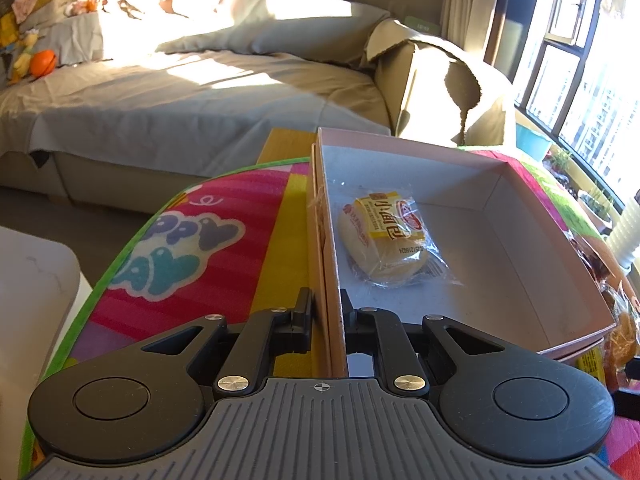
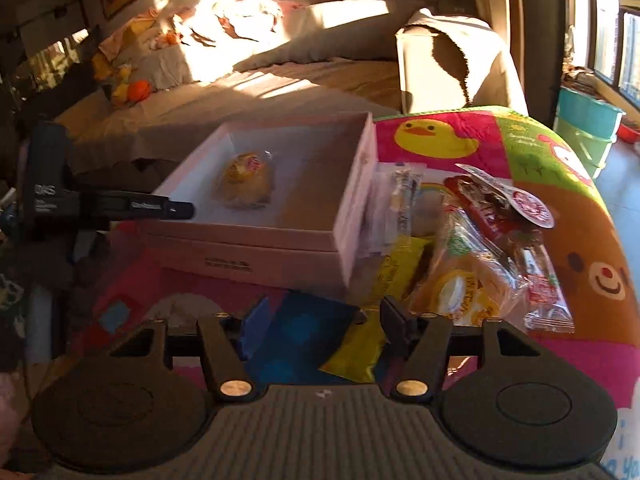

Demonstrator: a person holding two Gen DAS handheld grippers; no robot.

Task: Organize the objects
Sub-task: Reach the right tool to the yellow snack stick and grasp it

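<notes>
A pink cardboard box (image 1: 520, 216) stands open on a colourful play mat (image 1: 208, 248). One wrapped bun (image 1: 384, 240) lies inside it; it also shows in the right wrist view (image 2: 246, 180). My left gripper (image 1: 328, 312) is shut on the box's left wall, one finger inside and one outside. My right gripper (image 2: 320, 320) is open and empty, low over the mat in front of the box (image 2: 280, 236). A pile of wrapped snacks (image 2: 472, 264) lies right of the box, with a yellow packet (image 2: 360, 348) just beyond my right finger.
A grey sofa (image 1: 200, 92) with cushions and toys stands behind the mat. A sofa armrest (image 1: 440, 92) is at back right. Windows (image 1: 580, 60) and teal buckets (image 2: 588, 132) are on the right. A white surface (image 1: 32, 300) lies at left.
</notes>
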